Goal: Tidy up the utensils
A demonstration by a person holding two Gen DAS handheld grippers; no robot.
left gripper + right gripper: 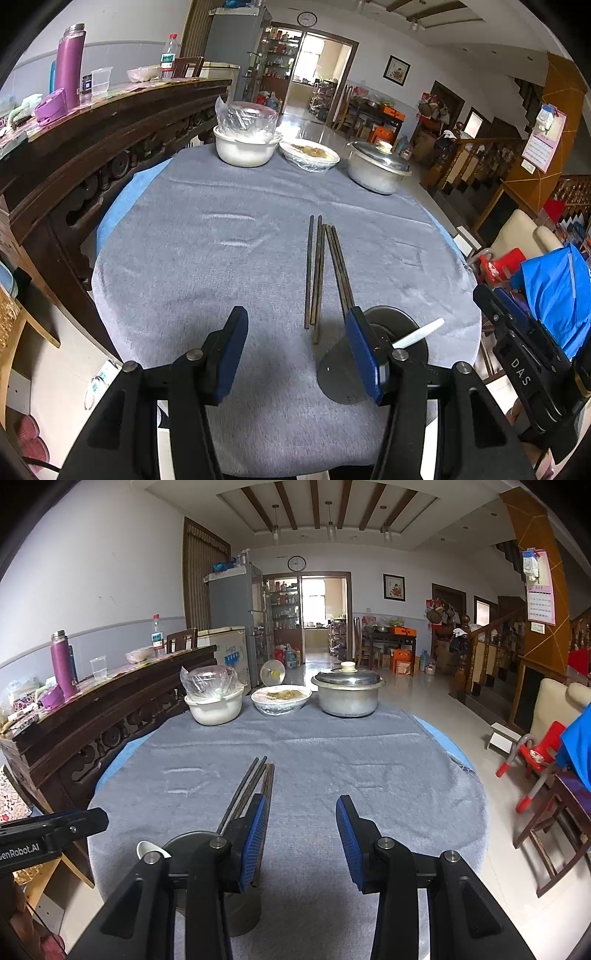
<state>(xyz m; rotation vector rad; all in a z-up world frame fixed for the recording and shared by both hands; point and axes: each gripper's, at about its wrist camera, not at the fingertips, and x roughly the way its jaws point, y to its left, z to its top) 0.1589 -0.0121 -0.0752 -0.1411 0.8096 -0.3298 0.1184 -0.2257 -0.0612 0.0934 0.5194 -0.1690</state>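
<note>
Four dark chopsticks [320,273] lie on the grey cloth [207,266] covering the round counter [114,210], but size order first.

Counter: round, blue edge showing past the cloth on the left and right sides. Dark carved sideboard [92,122] stands just beside it on the left, with a purple thermos [70,62] and a water bottle [169,55] on top.

Far edge of cloth, left to right: white basin with a plastic bag in it [244,146], film-wrapped plate of food [309,153], lidded aluminium pot [376,166]. All three sit close together, well apart from the chopsticks.

Left tongs [295,354]: spread wide, holding nothing, hovering above the near part of the cloth. Right tongs [301,843]: also spread wide, holding nothing. In the left wrist view the right tongs' body shows at the right edge; the two units sit side by side.

Grey metal utensil holder [402,325]: round, sits on the near right of the cloth in the left view, partly hidden behind the left tongs' right finger. In the right view it is low left, behind the right tongs' left finger. White spoon [421,332] stands in it, handle leaning out over the rim.

Chopsticks: mid-cloth, roughly parallel, pointing away from the cameras. Two pairs, splayed slightly apart at the near end. Near ends lie just beside the holder, outside it. Contact with holder: cannot tell.
</note>
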